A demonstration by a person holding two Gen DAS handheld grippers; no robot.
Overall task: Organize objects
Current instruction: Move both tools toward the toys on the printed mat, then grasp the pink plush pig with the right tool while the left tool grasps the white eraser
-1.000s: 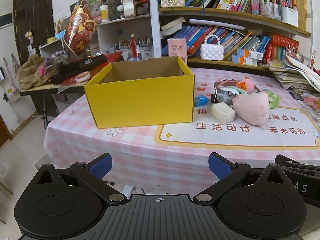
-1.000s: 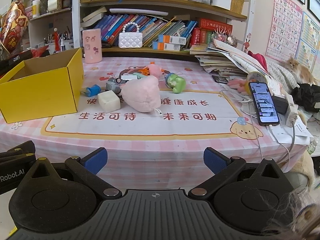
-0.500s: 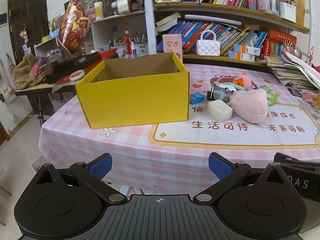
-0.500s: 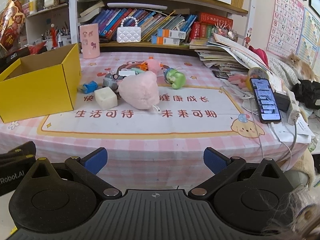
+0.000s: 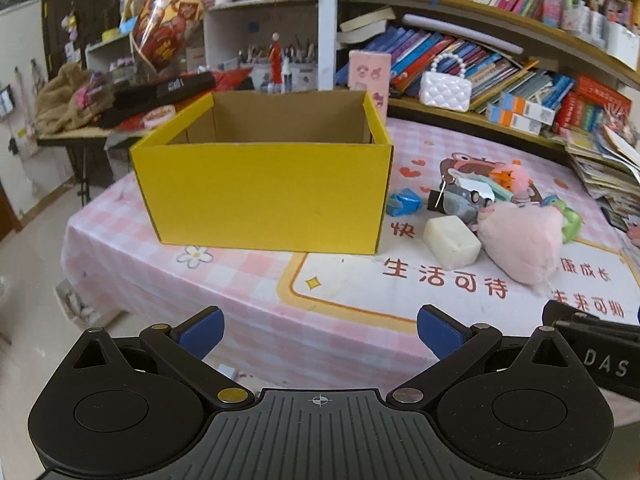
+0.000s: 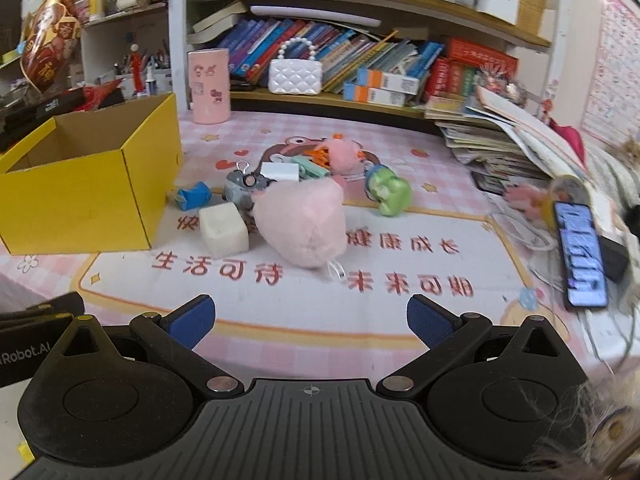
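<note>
Left claw [image 5: 318,330]: wide open, nothing between its blue pads, low in the frame over the near edge of the tabletop
Right claw [image 6: 311,320]: wide open too, holding nothing, at the bottom of its frame above the printed mat
Yellow box [image 5: 264,196]: open-topped cardboard, centre-left in the left wrist view, standing upright on the tabletop; what can be seen of the inside shows only bare brown walls
Tabletop [image 5: 224,280]: covered in a pink checked cloth with a cream mat bearing red Chinese characters
White block [image 6: 224,230]: just right of the box, beside the pink plush
Pink plush [image 6: 302,222]: centre of the right wrist view, lying on the mat, a clear loop at its lower end
Blue wrapped item [image 6: 194,196]: small, close to the box's right wall
Grey toy [image 6: 244,188]: behind the white block, touching the plush
Green toy [image 6: 390,192]: right of the plush, apart from it
White clip [image 6: 279,171]: behind the grey toy, with a pink fluffy toy [image 6: 344,155] further back
Phone [image 6: 582,266]: screen lit, at the right edge of the frame
White quilted purse [image 6: 295,76]: on the shelf, upper centre
Pink cylinder [image 6: 209,86]: upright behind the box
</note>
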